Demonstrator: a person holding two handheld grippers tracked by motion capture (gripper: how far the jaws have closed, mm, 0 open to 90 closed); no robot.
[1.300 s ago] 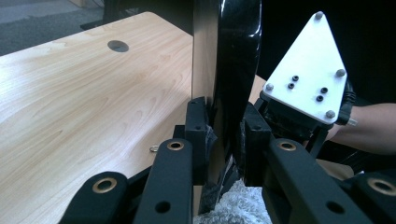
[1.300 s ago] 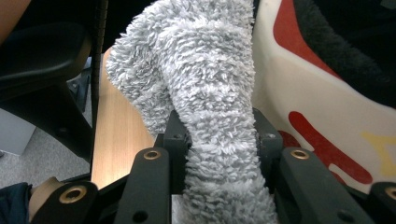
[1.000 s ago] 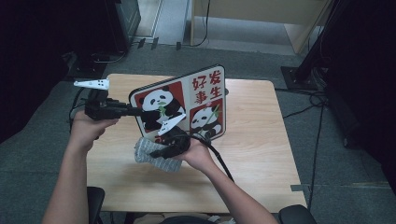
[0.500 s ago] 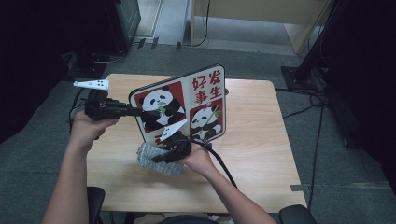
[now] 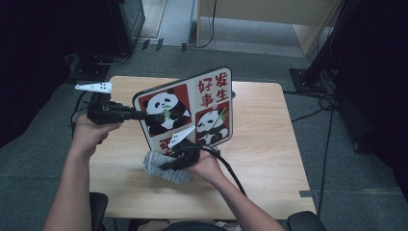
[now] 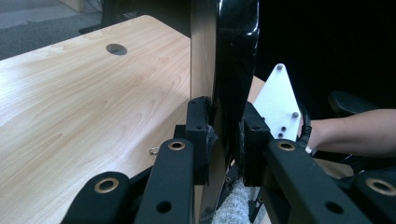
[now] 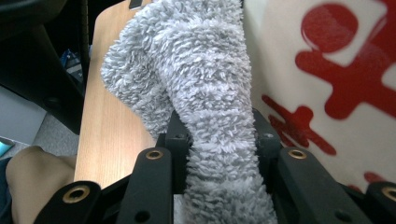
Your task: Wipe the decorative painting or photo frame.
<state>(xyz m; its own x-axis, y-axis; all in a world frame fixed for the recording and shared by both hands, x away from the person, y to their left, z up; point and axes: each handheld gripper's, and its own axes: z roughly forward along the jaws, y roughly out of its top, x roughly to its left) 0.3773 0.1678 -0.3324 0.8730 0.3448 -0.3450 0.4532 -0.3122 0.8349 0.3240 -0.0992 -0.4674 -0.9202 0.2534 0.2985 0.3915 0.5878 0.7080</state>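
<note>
A flat board printed with pandas and red characters stands tilted above the wooden table. My left gripper is shut on its left edge; in the left gripper view both pads clamp the board's dark edge. My right gripper is shut on a fluffy grey cloth at the board's lower front. In the right gripper view the cloth rises between the jaws and lies against the board's printed face.
The table's right half is bare wood. A round cable hole sits in the tabletop far from the left gripper. Dark equipment and cables stand on the floor around the table. The person's forearms come in from the bottom edge.
The right gripper with the grey cloth has slid a little down and left along the board's lower front. The left gripper and the board have stayed in place.
</note>
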